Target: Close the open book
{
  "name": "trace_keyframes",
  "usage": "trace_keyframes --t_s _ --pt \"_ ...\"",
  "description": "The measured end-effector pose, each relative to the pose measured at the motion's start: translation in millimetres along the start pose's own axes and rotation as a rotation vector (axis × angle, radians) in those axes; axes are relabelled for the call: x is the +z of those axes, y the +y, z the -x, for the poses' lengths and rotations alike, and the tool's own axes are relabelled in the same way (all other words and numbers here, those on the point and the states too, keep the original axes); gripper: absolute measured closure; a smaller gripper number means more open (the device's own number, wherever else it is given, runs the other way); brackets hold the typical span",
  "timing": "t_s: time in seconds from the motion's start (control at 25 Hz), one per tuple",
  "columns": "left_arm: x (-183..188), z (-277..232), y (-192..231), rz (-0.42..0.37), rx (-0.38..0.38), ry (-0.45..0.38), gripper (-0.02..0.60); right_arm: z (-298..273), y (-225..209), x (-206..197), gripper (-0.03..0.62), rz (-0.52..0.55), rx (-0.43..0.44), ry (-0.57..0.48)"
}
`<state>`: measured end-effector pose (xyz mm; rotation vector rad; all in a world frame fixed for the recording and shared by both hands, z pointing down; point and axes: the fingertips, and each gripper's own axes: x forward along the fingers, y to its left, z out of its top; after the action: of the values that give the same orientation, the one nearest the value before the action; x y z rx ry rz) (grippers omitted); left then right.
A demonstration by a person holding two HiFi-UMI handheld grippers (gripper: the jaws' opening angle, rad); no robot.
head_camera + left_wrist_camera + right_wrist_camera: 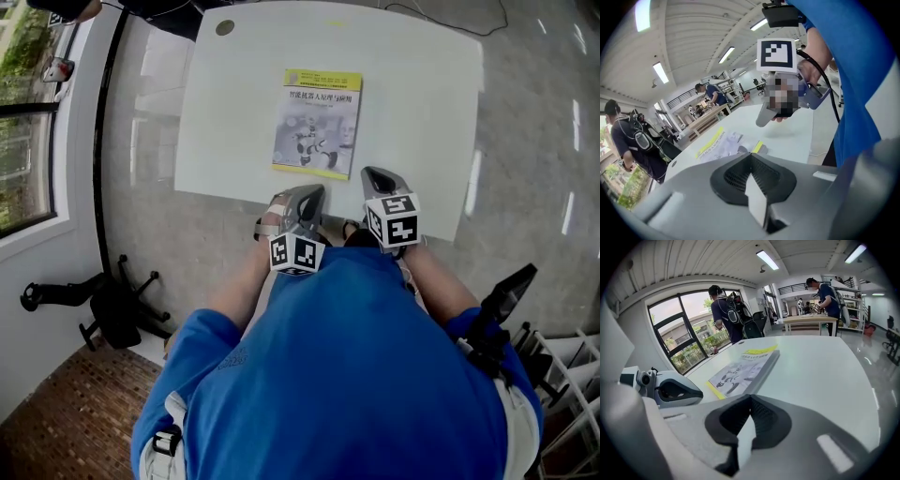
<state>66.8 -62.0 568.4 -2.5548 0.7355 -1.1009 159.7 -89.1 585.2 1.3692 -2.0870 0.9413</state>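
Head view: the book point(319, 122) is lying closed, upper centre. It is likely light and bendy, best gripped at its cover edge. Left gripper point(302, 199) and right gripper point(377, 178) are hanging clenched, empty.

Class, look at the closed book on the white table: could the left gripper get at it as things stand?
Probably yes. The left gripper sits just short of the book, with only bare table between them. Its jaws are shut, so gripping would need them opened first.

A big lab: people point(824, 298) wearing backpack gear are standing by a far table point(806, 319) under long ceiling lights point(767, 259).
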Motion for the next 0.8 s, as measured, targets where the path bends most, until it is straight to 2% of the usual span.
trace_keyframes --t_s 0.16,0.32,0.6,0.8 --pt "-1.4 12.8 8.8 0.075 0.063 0.020 0.574 4.6 6.4 3.6 0.592 0.015 0.030 -0.029" --pt "-6.2 27.0 12.6 0.140 0.095 0.008 0.574 15.1 16.6 3.9 0.592 0.019 0.026 -0.071" --pt "-5.2 60.2 37.7 0.248 0.131 -0.076 0.574 44.6 47.1 7.2 0.592 0.028 -0.034 -0.127" --pt "-20.1 101.8 45.1 0.333 0.148 -0.130 0.574 62.8 90.4 0.9 0.592 0.029 -0.077 -0.170"
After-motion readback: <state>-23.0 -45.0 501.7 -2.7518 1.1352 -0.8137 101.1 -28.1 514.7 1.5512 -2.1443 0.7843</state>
